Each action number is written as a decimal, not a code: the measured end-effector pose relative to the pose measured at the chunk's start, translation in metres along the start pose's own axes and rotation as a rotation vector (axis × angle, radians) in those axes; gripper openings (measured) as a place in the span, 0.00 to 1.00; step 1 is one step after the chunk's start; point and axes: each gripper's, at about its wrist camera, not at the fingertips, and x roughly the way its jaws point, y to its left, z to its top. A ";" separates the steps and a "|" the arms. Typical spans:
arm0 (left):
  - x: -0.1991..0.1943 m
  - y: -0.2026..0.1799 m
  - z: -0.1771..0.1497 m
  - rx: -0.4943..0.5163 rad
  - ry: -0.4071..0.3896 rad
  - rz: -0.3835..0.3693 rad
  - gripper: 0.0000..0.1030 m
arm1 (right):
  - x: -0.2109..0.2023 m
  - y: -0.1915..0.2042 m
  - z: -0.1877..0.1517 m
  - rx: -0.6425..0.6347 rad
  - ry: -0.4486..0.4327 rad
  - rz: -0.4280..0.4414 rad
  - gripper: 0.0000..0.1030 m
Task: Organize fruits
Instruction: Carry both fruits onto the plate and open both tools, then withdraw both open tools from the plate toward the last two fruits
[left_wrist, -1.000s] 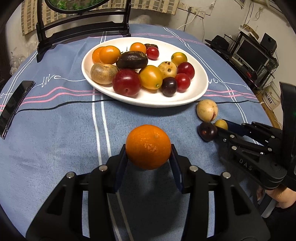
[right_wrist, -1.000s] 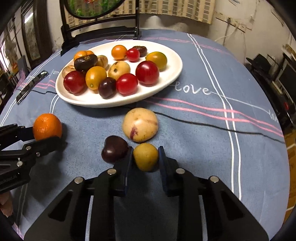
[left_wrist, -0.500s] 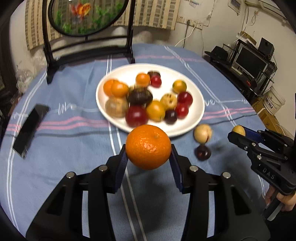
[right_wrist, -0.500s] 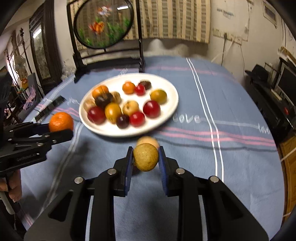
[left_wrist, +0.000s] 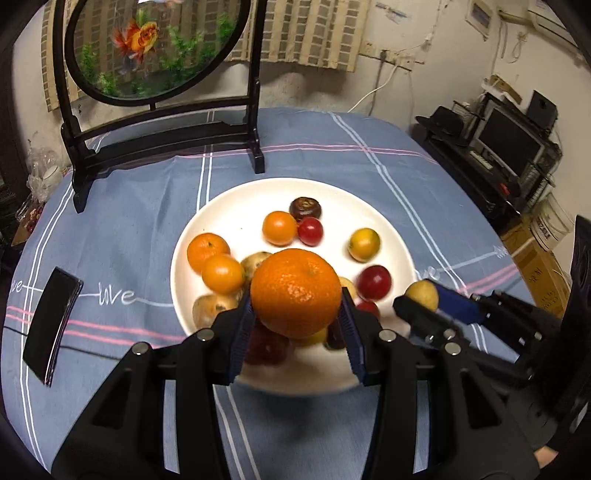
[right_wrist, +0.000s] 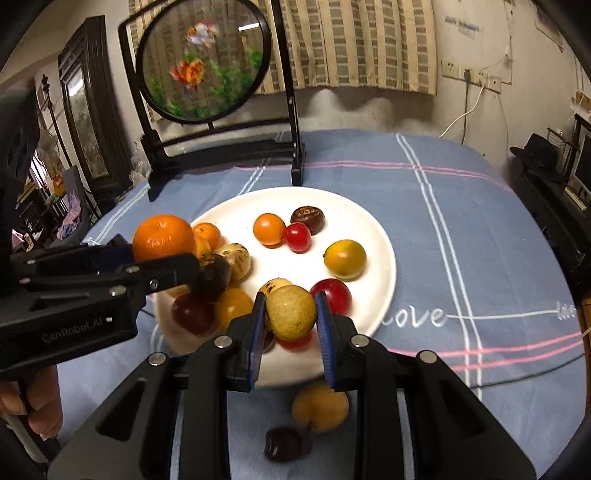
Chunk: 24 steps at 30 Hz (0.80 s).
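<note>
"love" in white cursive script, repeated along a white line across the blue striped tablecloth (right_wrist: 461, 221) over the worktop. "CenRobot.AI" in pale lettering on the black plastic body of the left hand-held gripper (right_wrist: 173, 266). Nothing else legible.

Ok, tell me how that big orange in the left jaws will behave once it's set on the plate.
The orange is round, so it will probably roll. The plate looks smooth and shallow, so little stops it. The other fruit crowded there may catch it.
</note>
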 end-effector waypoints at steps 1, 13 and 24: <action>0.006 0.002 0.003 -0.005 0.006 0.004 0.44 | 0.006 0.000 0.001 -0.005 0.008 -0.005 0.26; 0.031 0.018 0.017 -0.079 0.016 0.055 0.73 | 0.038 -0.002 0.011 -0.029 0.008 -0.076 0.48; -0.021 0.018 -0.010 -0.085 -0.056 0.061 0.78 | -0.011 -0.023 -0.015 0.044 -0.001 -0.065 0.57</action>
